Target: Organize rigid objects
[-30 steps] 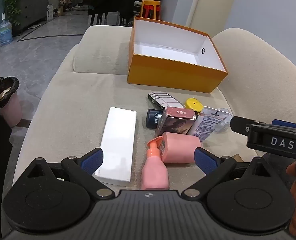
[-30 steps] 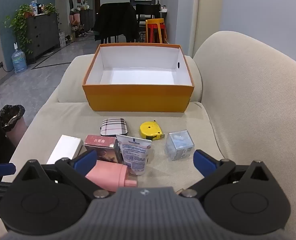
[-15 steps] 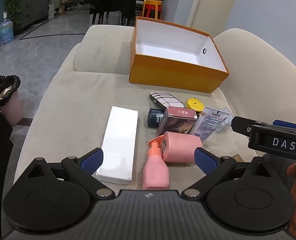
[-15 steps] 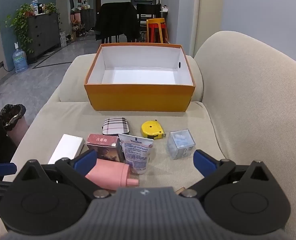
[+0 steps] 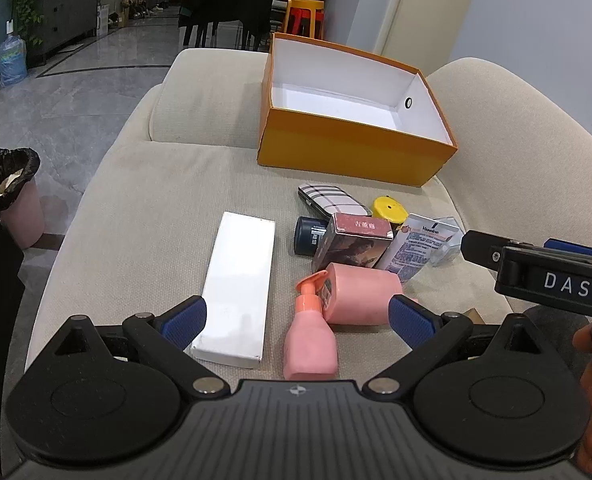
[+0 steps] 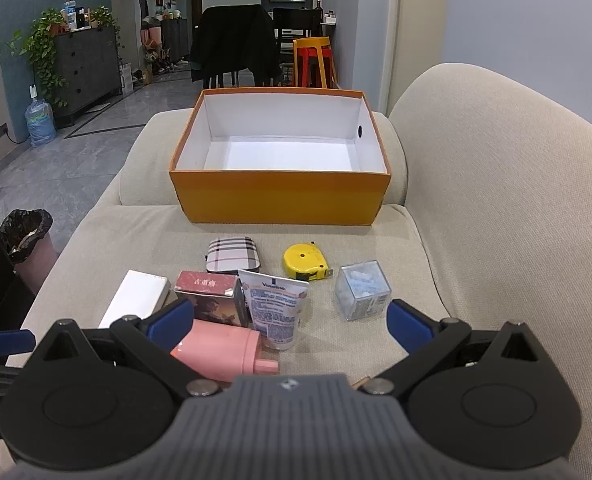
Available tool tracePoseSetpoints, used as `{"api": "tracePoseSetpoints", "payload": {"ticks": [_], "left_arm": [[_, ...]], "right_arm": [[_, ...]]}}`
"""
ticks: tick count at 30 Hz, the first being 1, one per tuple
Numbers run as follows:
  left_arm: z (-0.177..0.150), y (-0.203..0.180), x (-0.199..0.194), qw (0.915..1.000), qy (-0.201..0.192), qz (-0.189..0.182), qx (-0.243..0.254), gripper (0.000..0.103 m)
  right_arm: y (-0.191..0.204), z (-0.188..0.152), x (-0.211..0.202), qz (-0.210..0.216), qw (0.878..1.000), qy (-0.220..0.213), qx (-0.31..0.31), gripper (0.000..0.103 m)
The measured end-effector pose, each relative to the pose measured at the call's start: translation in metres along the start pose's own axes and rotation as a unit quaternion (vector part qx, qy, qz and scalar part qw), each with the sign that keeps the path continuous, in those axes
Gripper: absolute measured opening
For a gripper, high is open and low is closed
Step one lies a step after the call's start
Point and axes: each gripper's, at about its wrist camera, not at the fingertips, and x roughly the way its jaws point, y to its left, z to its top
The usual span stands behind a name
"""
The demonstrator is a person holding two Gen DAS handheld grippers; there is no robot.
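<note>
orange box (image 6: pixel 279 200) white inside, bare; both grippers' fingers (image 5: pixel 183 316) (image 6: pixel 410 326) spread wide, holding nothing.

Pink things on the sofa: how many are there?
2. A pink pump bottle lies nearest the left gripper, and a pink cylinder-shaped container lies on its side just behind it, touching. Nothing else pink shows among the pile, though something small could be hidden.
</note>
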Motion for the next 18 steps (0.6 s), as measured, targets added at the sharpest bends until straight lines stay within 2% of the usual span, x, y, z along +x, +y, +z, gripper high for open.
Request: {"api": "tracePoseSetpoints", "payload": {"ticks": [18], "left_arm": [[-0.0006, 0.0052, -0.0007, 1.0, 0.0, 0.002, -0.01, 0.103]], "right_arm": [[0.001, 0.0011, 0.0011, 0.0, 1.0, 0.002, 0.0, 0.101]]}}
